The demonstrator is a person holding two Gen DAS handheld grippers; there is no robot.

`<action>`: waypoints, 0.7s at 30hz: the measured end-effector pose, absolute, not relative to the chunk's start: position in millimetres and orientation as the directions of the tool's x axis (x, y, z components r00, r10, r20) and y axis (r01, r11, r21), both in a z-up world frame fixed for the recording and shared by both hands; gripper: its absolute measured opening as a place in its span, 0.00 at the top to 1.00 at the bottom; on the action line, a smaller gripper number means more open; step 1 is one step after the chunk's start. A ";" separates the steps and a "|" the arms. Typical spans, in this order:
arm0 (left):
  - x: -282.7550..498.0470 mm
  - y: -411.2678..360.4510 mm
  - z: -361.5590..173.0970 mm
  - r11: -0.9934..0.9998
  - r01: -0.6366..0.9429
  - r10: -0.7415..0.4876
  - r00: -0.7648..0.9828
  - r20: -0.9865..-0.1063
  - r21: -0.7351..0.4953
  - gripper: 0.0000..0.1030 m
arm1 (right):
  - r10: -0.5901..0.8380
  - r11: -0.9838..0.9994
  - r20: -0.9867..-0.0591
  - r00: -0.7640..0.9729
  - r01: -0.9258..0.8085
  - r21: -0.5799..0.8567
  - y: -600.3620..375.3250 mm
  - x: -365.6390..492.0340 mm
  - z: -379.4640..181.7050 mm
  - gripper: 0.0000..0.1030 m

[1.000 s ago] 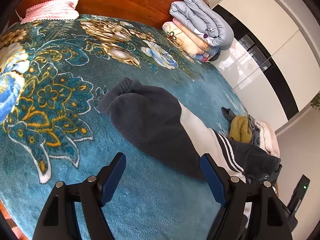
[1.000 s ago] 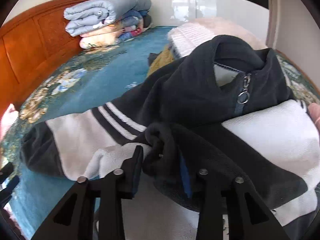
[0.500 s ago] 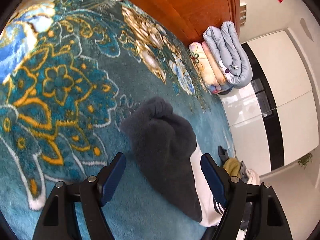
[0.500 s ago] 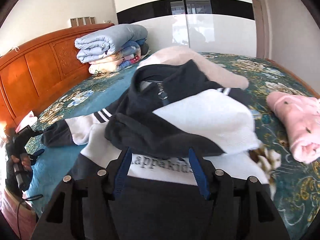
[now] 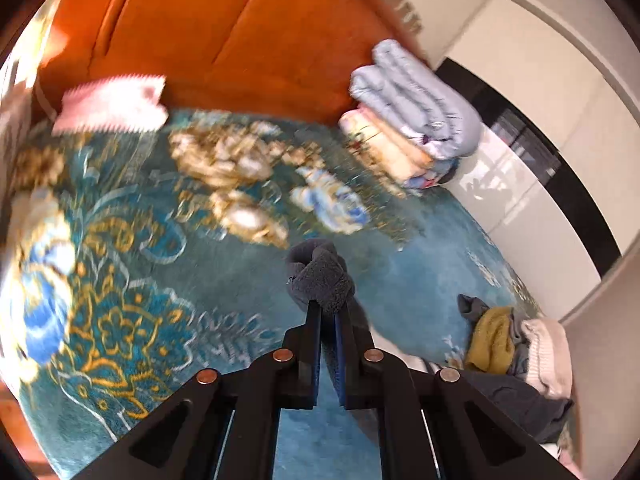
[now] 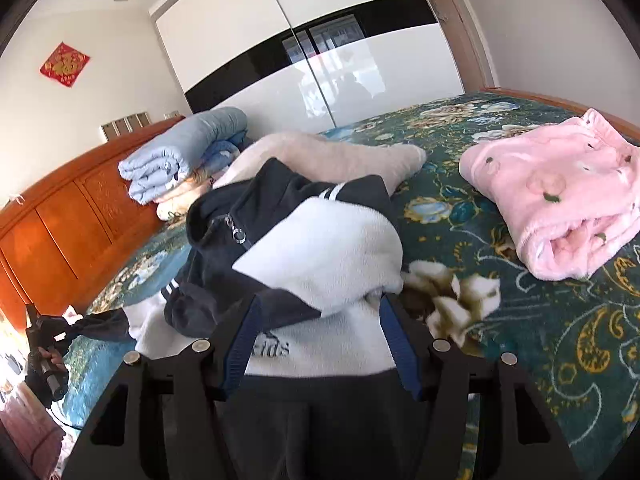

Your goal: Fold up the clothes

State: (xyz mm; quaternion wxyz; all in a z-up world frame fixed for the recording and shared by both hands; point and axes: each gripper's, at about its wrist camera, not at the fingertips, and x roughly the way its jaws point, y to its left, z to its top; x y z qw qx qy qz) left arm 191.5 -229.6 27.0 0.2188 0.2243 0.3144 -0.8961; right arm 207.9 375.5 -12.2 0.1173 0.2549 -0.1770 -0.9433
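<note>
A black-and-white fleece jacket (image 6: 320, 256) lies partly folded on the teal floral bedspread (image 6: 540, 340), one sleeve laid across its front. My left gripper (image 5: 326, 312) is shut on the dark grey sleeve cuff (image 5: 320, 276) and holds it above the bed. In the right wrist view the same cuff (image 6: 100, 324) is stretched out to the far left, where the left gripper (image 6: 48, 332) shows. My right gripper (image 6: 320, 320) is open and empty, its fingers over the jacket's front near the printed lettering (image 6: 272, 348).
A folded pink garment (image 6: 560, 200) lies at right. A beige garment (image 6: 340, 156) lies behind the jacket. Stacked folded quilts (image 5: 412, 128) rest by the wooden headboard (image 5: 224, 32). A small heap of clothes (image 5: 508, 344) sits near the bed edge. A pink towel (image 5: 112, 104) lies by the headboard.
My left gripper closed on the sleeve cuff and lifted it. My right gripper let go of the jacket, drew back and stays open over the front.
</note>
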 end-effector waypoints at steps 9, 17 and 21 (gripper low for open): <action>152.4 18.1 190.4 -0.988 0.013 0.030 -0.961 -0.275 -0.152 0.94 | -0.320 -0.834 -0.420 -0.849 0.042 0.549 432.3 222.4 -32.2 0.39; 89.4 229.2 91.3 -0.954 -0.298 0.238 -0.825 -0.512 0.038 0.94 | -0.325 -0.820 -0.388 -0.863 0.053 0.569 439.4 229.7 -24.7 0.39; 64.7 278.0 21.8 -0.954 -0.298 0.222 -0.740 -0.635 0.013 0.94 | -0.322 -0.799 -0.365 -0.873 0.044 0.599 449.9 233.1 -22.6 0.39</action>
